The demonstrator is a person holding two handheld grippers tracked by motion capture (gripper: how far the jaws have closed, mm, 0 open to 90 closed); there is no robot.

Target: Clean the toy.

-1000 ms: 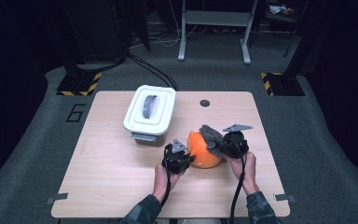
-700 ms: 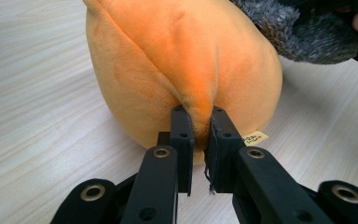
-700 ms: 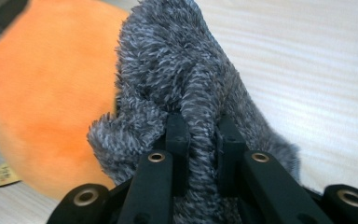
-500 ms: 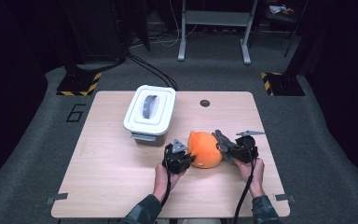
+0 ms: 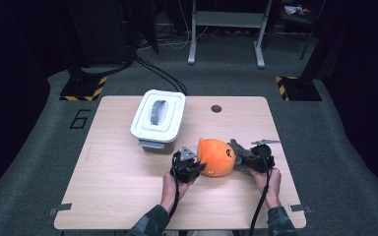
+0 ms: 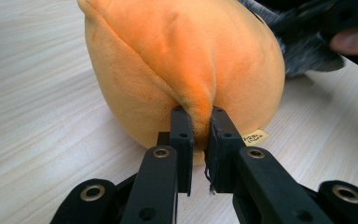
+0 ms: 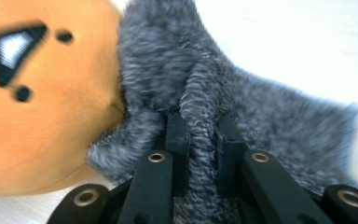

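Observation:
An orange plush toy [image 5: 216, 156] with a grey furry part [image 5: 238, 151] lies on the wooden table [image 5: 108, 187], between my two grippers. My left gripper [image 5: 193, 166] pinches a fold of the orange fabric [image 6: 200, 119] at the toy's left side, jaws shut on it. My right gripper [image 5: 243, 160] grips the grey fur [image 7: 200, 116] from the right, with a ridge of fur squeezed between its jaws. In the right gripper view the orange body [image 7: 42, 93] shows black and white face markings.
A white lidded box [image 5: 158, 118] with a grey handle stands behind and left of the toy. A small dark round hole [image 5: 216, 108] sits near the table's far edge. Beyond the table are dark floor, cables and stand legs.
My right gripper has come down and swung out to the right with the grey fur, so the toy now lies lower and flatter. The left gripper has stayed put.

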